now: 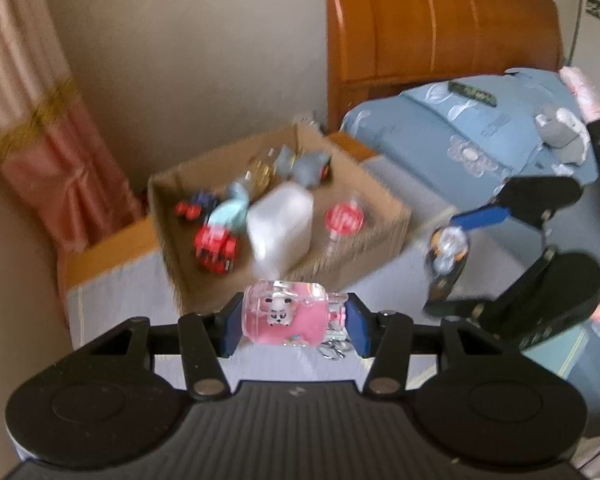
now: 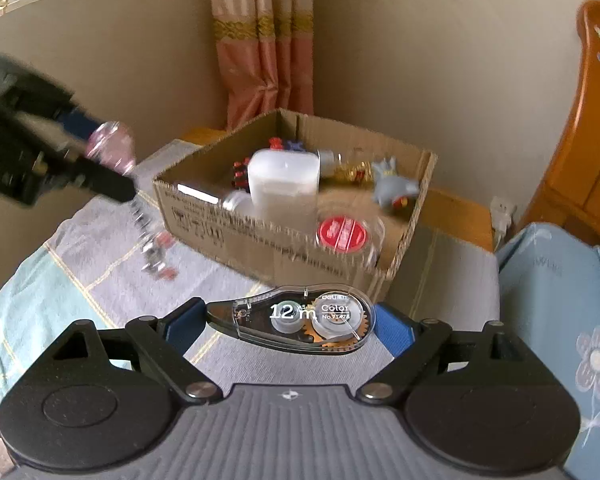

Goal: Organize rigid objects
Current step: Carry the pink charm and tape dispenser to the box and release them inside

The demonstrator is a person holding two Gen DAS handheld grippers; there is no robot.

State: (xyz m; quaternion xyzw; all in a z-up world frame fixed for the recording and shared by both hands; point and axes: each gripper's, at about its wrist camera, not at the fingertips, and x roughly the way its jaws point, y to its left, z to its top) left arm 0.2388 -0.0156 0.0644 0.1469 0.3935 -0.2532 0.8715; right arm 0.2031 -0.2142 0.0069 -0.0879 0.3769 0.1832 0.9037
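My left gripper (image 1: 294, 326) is shut on a clear pink keychain case (image 1: 288, 314) with a panda figure and dangling key rings, held above the bed in front of a cardboard box (image 1: 384, 204). My right gripper (image 2: 288, 322) is shut on a clear correction tape dispenser (image 2: 300, 316) marked "12m", held just in front of the same box (image 2: 216, 236). The box holds a white case (image 2: 282, 190), a red-lidded clear tub (image 2: 342, 232), red toy blocks (image 1: 216, 246), a grey figure (image 2: 392, 188) and a gold item (image 2: 350, 172). Each gripper shows in the other's view, left (image 2: 112, 152), right (image 1: 452, 248).
The box sits on a grey and teal checked sheet (image 2: 100, 248) beside a wooden ledge (image 1: 112, 248). A pink curtain (image 2: 264, 40) and a beige wall stand behind. A wooden headboard (image 1: 440, 20), a blue pillow (image 1: 480, 132) and a grey plush (image 1: 564, 132) lie to the right.
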